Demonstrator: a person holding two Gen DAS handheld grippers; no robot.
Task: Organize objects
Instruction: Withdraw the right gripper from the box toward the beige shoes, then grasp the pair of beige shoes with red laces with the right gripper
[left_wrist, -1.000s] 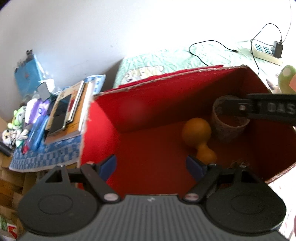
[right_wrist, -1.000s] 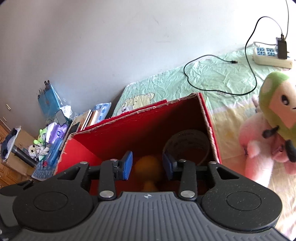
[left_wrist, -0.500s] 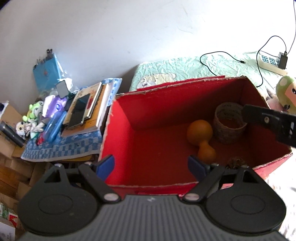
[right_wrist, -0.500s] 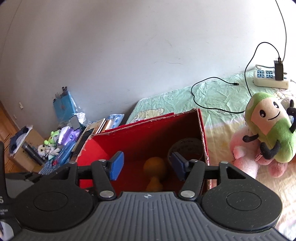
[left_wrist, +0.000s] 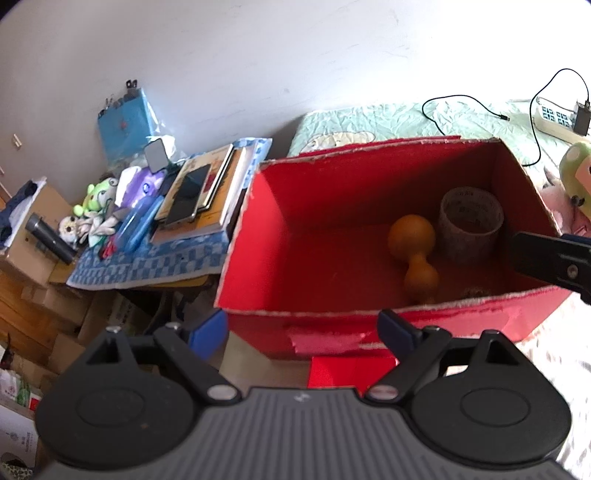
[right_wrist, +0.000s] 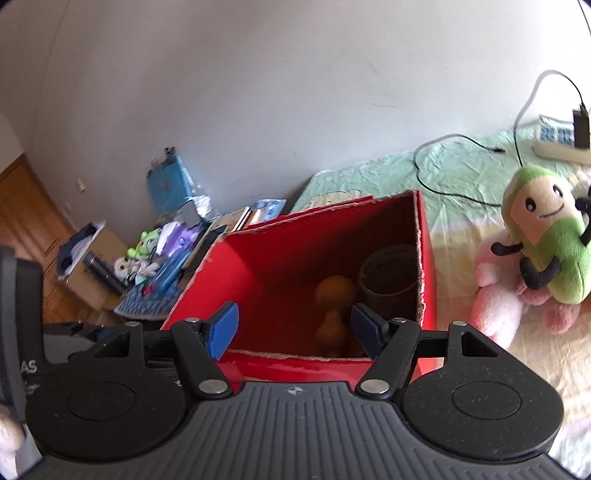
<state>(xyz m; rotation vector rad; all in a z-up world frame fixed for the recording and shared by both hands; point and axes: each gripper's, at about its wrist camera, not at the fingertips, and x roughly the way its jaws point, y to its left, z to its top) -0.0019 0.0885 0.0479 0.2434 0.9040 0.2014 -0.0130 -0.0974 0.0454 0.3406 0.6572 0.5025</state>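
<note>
A red cardboard box stands open on the bed. Inside lie an orange gourd-shaped toy and a roll of tape standing on end at the right. My left gripper is open and empty, in front of the box's near wall. My right gripper is open and empty, above the box's near edge, with the gourd and tape roll beyond it. A green and cream plush leans on a pink plush right of the box.
A side table left of the box holds books with a phone, small toys and a blue bag on a blue checked cloth. A power strip and black cable lie on the green sheet behind. Cardboard boxes stand at far left.
Both grippers have pulled back and up out of the box, so its near wall now shows. The right gripper's jaws have spread wider. The gourd and tape roll stay put.
</note>
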